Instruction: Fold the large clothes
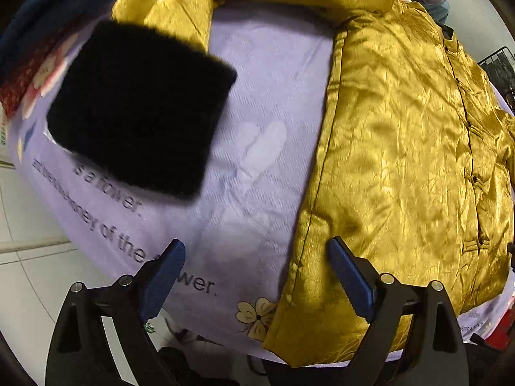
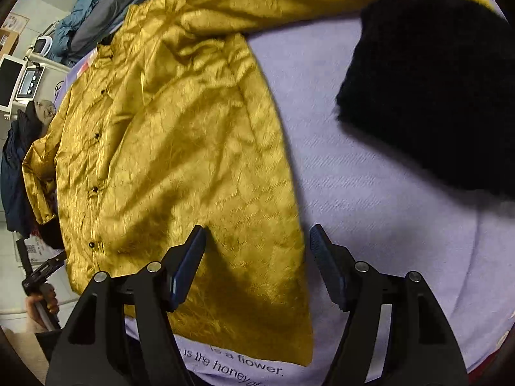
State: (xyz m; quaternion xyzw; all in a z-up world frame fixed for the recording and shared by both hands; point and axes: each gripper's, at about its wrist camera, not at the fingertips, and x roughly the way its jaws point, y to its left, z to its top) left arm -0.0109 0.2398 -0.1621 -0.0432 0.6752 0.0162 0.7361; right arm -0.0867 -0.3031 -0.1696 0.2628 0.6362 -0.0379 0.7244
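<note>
While our left gripper [image 1: 256, 276] and right gripper [image 2: 257, 267] hover spread apart, the gold jacket [image 1: 402, 160] lies seemingly flat on lilac sheet [image 1: 267, 74].

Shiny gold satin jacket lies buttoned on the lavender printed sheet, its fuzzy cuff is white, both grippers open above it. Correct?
Not quite: the fuzzy cuff is black, as the left wrist view shows. The shiny gold satin jacket does lie buttoned on the lavender printed sheet, left gripper and right gripper open.

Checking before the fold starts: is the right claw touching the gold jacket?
Cannot tell. The right wrist view shows the open right claw over the jacket hem, nothing between its fingers, but contact isn't plain.
</note>
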